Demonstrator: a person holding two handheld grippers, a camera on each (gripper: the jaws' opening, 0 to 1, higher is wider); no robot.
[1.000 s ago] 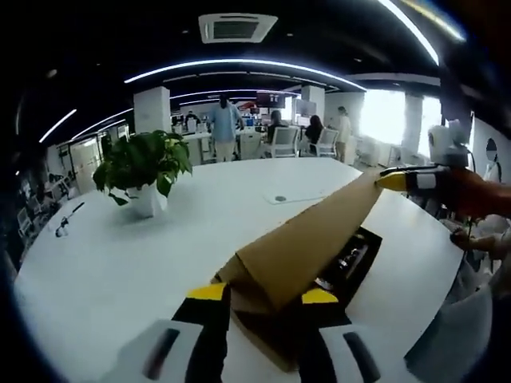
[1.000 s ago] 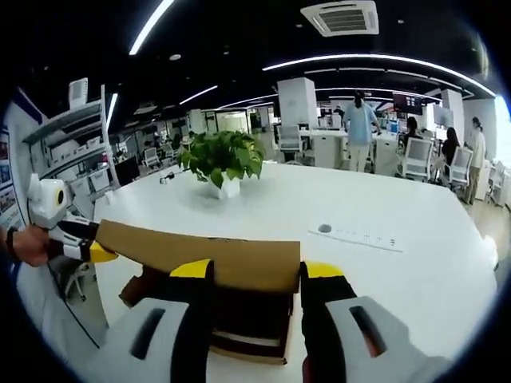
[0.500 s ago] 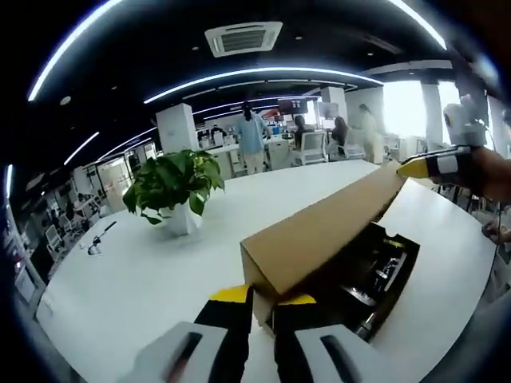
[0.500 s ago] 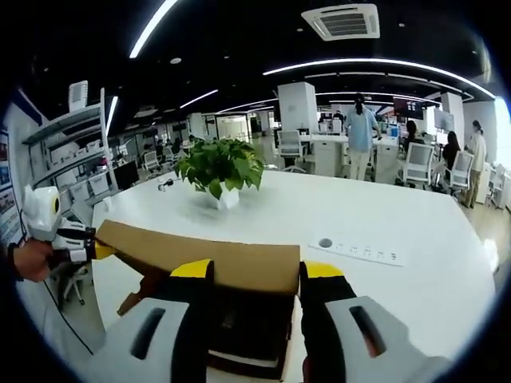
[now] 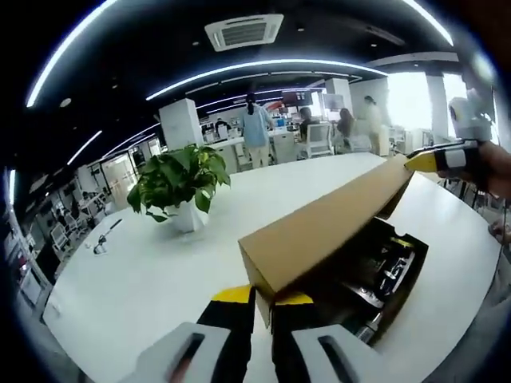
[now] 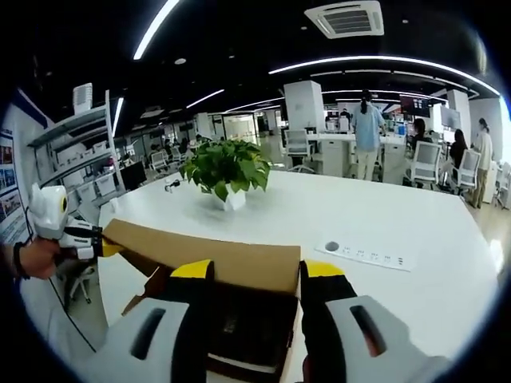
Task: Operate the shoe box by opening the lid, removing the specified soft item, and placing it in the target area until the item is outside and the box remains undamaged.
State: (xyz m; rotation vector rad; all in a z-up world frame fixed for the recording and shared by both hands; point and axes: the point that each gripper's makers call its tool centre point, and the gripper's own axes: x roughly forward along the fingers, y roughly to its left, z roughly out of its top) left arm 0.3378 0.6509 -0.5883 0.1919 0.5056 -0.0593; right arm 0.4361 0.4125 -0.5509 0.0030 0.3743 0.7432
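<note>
While both tools grip the lid, box contents stay indistinct.

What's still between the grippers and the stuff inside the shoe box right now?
The cardboard lid, held up at both ends by the left gripper and right gripper, hangs over the open box and its dark contents.

The raised brown cardboard lid is covering most of the open black shoe box, so its dark contents are staying unreadable, perhaps wrapped in shadow. In the right gripper view the same lid is hiding the box's near wall. The distant people standing by the desks are showing too small to make out.
</note>
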